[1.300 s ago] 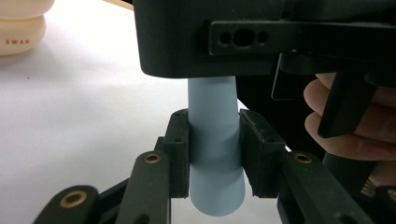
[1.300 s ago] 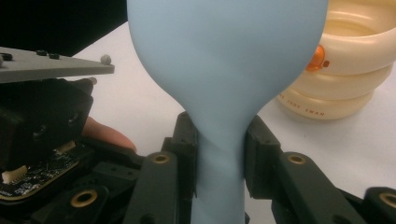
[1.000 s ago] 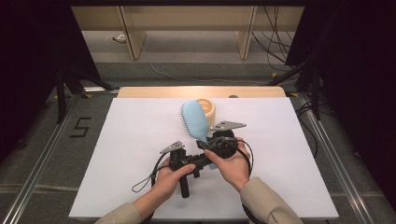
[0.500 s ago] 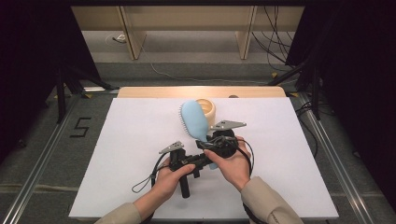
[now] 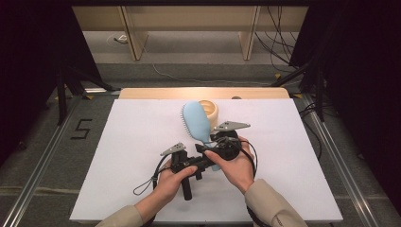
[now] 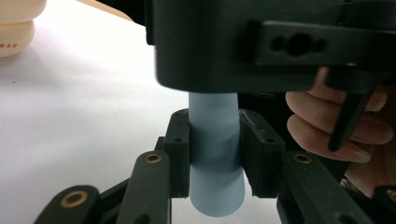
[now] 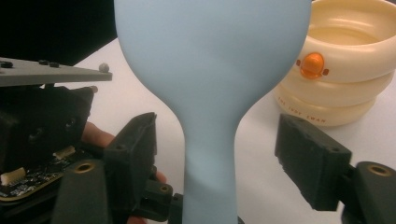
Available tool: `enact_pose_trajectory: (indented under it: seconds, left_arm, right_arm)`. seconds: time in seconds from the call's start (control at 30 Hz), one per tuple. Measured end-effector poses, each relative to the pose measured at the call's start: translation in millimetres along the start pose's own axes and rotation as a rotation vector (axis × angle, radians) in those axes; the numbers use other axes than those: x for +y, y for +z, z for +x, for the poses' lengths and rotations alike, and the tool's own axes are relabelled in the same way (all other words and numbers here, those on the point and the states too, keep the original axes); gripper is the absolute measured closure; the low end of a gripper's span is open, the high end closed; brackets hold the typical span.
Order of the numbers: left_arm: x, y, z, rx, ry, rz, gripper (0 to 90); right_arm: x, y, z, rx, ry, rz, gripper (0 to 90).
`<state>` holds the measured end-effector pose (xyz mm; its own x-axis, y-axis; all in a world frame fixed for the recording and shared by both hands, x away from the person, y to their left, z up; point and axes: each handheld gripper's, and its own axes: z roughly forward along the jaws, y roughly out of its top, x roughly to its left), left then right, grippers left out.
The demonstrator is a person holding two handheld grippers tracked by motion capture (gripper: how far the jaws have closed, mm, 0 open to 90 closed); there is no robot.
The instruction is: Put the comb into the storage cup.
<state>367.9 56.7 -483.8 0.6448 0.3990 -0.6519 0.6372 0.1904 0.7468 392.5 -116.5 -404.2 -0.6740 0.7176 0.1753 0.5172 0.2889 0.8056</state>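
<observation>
Hairbrush (image 5: 197, 122), light blue, is lying near the middle of the white table (image 5: 123, 142), its head pointing toward the far edge and its handle toward the person at the near edge. At the left, the left hand (image 5: 166, 185) is holding the left gripper (image 6: 214, 154), whose 2 jaws are clamping the lower end of the handle, pads pressing on both sides in the left gripper view. Just to the right, the right hand (image 5: 236, 166) is holding the right gripper (image 7: 219, 154) over the handle; its jaws have just been opening and are standing apart on either side of the narrow neck, neither pad touching it. The 2 grippers are sitting close together. Behind the brush head, a cream bowl (image 5: 210, 109) with an orange button is standing near the far edge, just beside the brush.
</observation>
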Motion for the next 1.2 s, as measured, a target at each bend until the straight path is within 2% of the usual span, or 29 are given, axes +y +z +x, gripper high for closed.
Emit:
enact_pose_trajectory:
  seconds: [0.3,0.87,1.2]
  left_arm:
    - [0.4,-0.3,-0.1,-0.001,0.001,-0.004,65.4]
    - [0.6,-0.6,0.0,-0.002,0.001,-0.002,65.4]
    - [-0.6,-0.1,-0.1,-0.001,0.002,0.003,65.4]
  right_arm:
    - [0.6,-3.5,-0.3,0.029,-0.012,-0.003,16.6]
    - [7.4,-22.2,-7.1,0.025,-0.007,-0.059,16.4]
    - [17.3,-33.6,-10.9,-0.011,0.001,-0.112,15.7]
